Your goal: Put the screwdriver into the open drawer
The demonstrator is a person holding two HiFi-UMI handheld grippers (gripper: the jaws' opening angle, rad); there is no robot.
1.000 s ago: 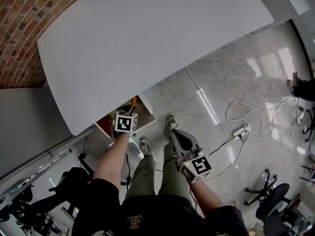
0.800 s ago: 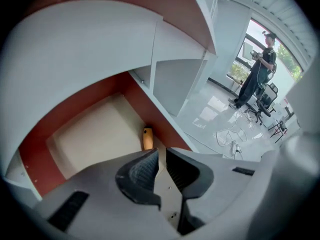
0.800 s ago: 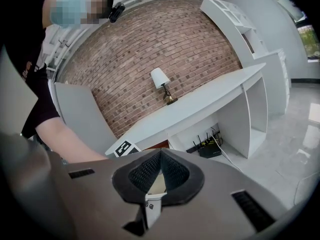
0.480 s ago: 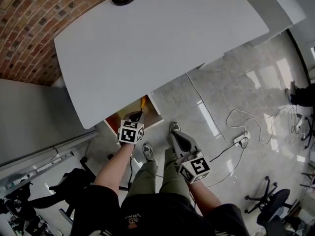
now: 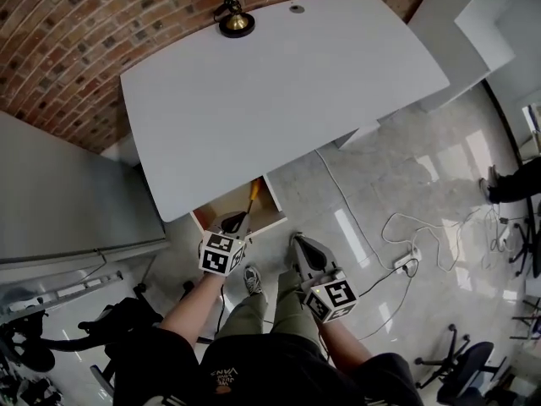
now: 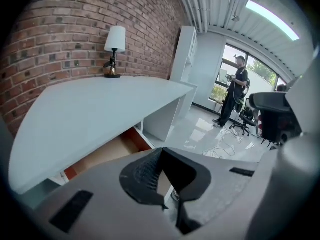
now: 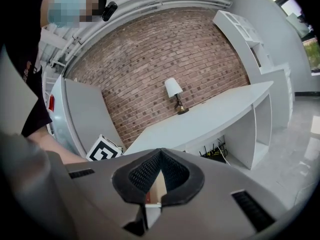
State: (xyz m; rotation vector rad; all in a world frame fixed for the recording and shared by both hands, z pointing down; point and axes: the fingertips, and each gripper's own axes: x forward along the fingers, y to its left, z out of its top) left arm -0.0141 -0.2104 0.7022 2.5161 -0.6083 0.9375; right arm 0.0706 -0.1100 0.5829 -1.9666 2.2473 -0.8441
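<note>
Left hand-held gripper first: its jaws are pressed together. Its own view shows nothing between them, only a slice of the drawer's wooden inside through the gap under the tips. I read it as clenched and empty.

The screwdriver lies inside the open drawer. Its orange part runs from near the drawer's front toward the back, just beyond my gripper tips. Whether the tips and the tool touch, I cannot tell from above.

A second ago my marker cube sat over the drawer opening with the tool at the jaws. Now the cube is back in front of the drawer's front edge, and the tool stays behind in the drawer. To my mind the drop is made and the task is as good as done, with only the pull-away left.

The drawer hangs under the near edge of the white worktop. A lamp stands at its far edge by the brick wall.

My left forearm reaches forward and down, and the gripper points at the drawer. The right hand-held gripper sits low by my right leg with its jaws closed on nothing. It is apart from the drawer and points forward over the floor.
</note>
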